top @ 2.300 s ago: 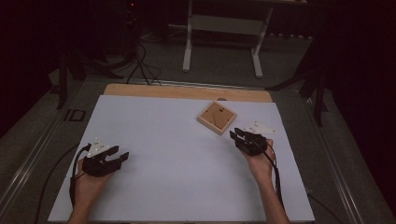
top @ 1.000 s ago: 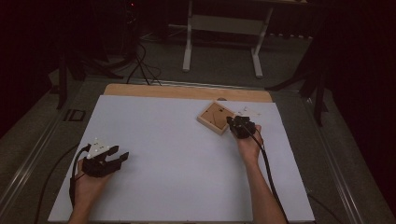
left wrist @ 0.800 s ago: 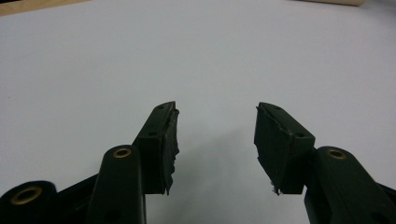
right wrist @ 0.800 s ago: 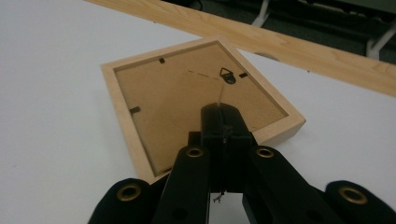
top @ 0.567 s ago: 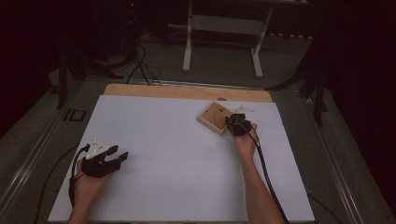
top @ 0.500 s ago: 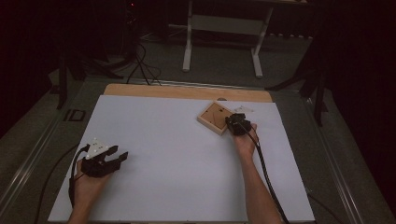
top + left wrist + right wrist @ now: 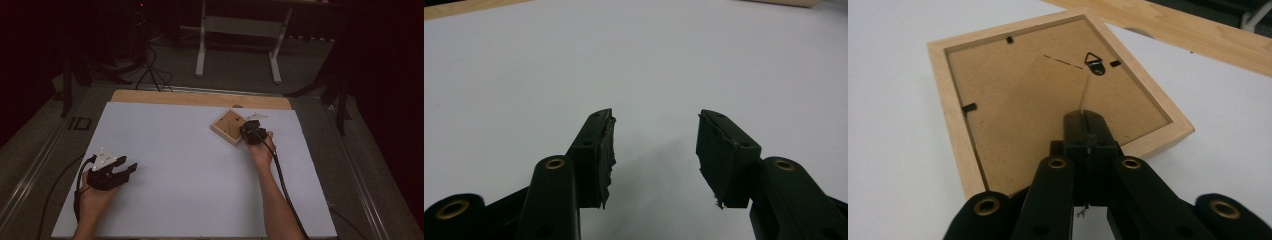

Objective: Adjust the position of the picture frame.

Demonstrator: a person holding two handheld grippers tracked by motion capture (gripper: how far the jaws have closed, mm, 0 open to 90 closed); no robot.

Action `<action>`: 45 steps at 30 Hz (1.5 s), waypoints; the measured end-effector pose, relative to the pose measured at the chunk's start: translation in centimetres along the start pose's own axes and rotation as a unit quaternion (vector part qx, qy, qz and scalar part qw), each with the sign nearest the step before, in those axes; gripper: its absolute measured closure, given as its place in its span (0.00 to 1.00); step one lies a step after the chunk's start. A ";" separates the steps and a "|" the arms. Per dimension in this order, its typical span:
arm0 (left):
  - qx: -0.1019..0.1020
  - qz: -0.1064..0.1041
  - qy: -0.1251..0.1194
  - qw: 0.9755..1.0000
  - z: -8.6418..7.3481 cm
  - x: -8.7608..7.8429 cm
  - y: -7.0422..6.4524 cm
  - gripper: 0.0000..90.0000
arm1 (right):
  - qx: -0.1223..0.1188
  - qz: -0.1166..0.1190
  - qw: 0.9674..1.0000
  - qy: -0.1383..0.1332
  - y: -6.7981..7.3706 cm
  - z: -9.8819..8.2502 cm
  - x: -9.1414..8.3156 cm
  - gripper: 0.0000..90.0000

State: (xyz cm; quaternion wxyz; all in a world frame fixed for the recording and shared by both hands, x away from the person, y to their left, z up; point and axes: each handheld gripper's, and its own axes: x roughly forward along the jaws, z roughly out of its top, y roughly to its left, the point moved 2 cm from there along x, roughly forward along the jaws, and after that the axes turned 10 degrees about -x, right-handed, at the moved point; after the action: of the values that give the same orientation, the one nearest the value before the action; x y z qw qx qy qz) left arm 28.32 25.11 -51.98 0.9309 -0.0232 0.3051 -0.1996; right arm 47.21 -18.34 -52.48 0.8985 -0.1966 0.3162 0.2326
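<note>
Right claw (image 7: 1087,131) pressed together, poised over picture frame (image 7: 1013,95) lying back-up just ahead; left claw (image 7: 654,150) spread, far off.

Picture frame (image 7: 950,107): pale raw-looking wood, smooth, matt, faint grain. Its back panel (image 7: 1048,107) is brown fibreboard or stiff card, matt, lightly mottled. Small hanger (image 7: 1093,64) and turn clips (image 7: 968,107): dark metal, dull.

Desk (image 7: 190,165): white covering, smooth, matt, with a soft sheen in the left tongs' view. Far edge (image 7: 200,98) is bare light wood with visible grain.

Right tongs (image 7: 1087,131): black matt plastic, brass-coloured shiny rivets. Left tongs (image 7: 655,150): the same black plastic; pads (image 7: 606,150) look like dark rubber, rough and ragged at the edges.
</note>
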 end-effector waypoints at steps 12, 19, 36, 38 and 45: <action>0.009 0.001 0.006 1.000 0.0 0.3 -0.2 0.55 | -0.015 0.031 0.999 0.001 2.7 -0.6 -1.7 1.00; 0.012 0.001 0.007 1.000 0.0 0.5 -0.3 0.55 | -0.012 0.052 0.999 -0.003 4.2 -0.7 -2.3 1.00; 0.015 0.000 0.002 1.000 0.1 0.5 -0.4 0.55 | -0.062 0.102 0.992 -0.032 8.7 -1.1 -4.2 1.00; 0.016 0.001 0.003 1.000 0.1 0.5 -0.4 0.55 | -0.079 0.110 0.990 -0.033 9.0 -1.0 -4.2 1.00; 0.013 0.001 0.000 1.000 0.1 0.4 -0.3 0.55 | -0.080 0.090 0.992 -0.039 7.3 -0.5 -4.3 1.00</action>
State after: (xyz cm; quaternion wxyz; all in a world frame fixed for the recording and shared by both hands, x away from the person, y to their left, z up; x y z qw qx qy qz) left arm 28.56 24.68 -52.04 0.9311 -0.0109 0.3029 -0.2028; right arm 39.99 -13.89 -51.48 0.8669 -0.2297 0.2772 0.3448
